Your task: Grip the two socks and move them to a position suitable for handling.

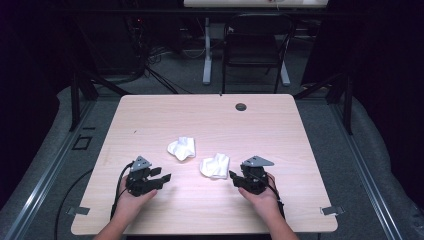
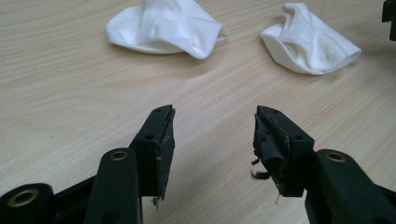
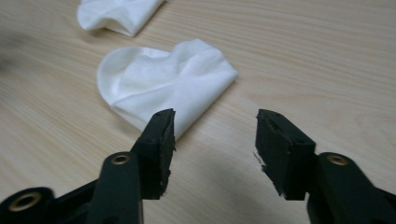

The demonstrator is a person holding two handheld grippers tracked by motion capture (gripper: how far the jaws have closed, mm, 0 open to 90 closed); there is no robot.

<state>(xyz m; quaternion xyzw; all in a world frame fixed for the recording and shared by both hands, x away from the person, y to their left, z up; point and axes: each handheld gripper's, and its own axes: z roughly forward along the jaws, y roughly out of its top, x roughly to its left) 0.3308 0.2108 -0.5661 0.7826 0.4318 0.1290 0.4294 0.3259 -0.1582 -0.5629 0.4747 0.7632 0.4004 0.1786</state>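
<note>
Two small white socks lie crumpled on the wooden table (image 1: pixel 210 120). One sock (image 1: pixel 182 148) sits left of centre; it appears in the left gripper view as the sock (image 2: pixel 166 25) and at the top of the right gripper view as the sock (image 3: pixel 119 14). The other sock (image 1: pixel 215 166) lies just right of it, seen as the sock (image 2: pixel 310 39) and the sock (image 3: pixel 163 84). My left gripper (image 1: pixel 161 176) rests open near the front left, empty (image 2: pixel 214 128). My right gripper (image 1: pixel 234 176) is open beside the nearer sock, its jaws just short of the cloth (image 3: pixel 215 128).
A round cable hole (image 1: pixel 241 106) is set in the table near its far edge. A black chair (image 1: pixel 256 42) and a white desk leg (image 1: pixel 207 50) stand on the floor beyond. Bare wood surrounds the socks.
</note>
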